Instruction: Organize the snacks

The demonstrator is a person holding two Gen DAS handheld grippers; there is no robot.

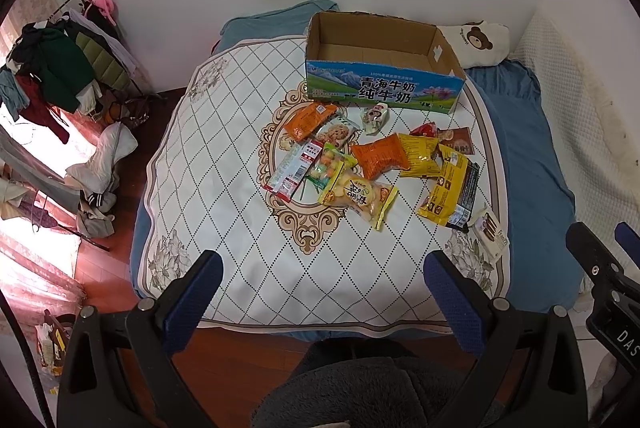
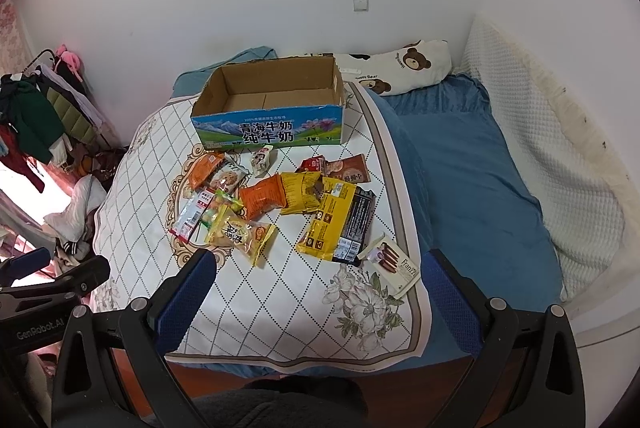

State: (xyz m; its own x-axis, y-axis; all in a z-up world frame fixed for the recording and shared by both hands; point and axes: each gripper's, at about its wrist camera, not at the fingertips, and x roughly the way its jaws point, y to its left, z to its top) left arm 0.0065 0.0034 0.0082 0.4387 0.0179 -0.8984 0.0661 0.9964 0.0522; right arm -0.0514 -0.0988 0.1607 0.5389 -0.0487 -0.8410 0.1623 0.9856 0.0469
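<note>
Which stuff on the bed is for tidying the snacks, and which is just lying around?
For the job:
cardboard box
snack packets
biscuit box
left claw, open
right claw, open

Just lying around:
bear pillow
clothes rack
blue blanket

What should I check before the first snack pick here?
1. Milk carton box open and empty: ok.
2. Left gripper jaws open, holding nothing: ok.
3. Right gripper jaws open, holding nothing: ok.
4. Snacks separated for a clean grasp: not ok; the yellow wrapper lies over the black packet, others overlap too.
5. Franzzi biscuit box safely on the mat: not ok; it sits at the mat's edge.
6. Packet weight or stiffness: cannot tell.
</note>
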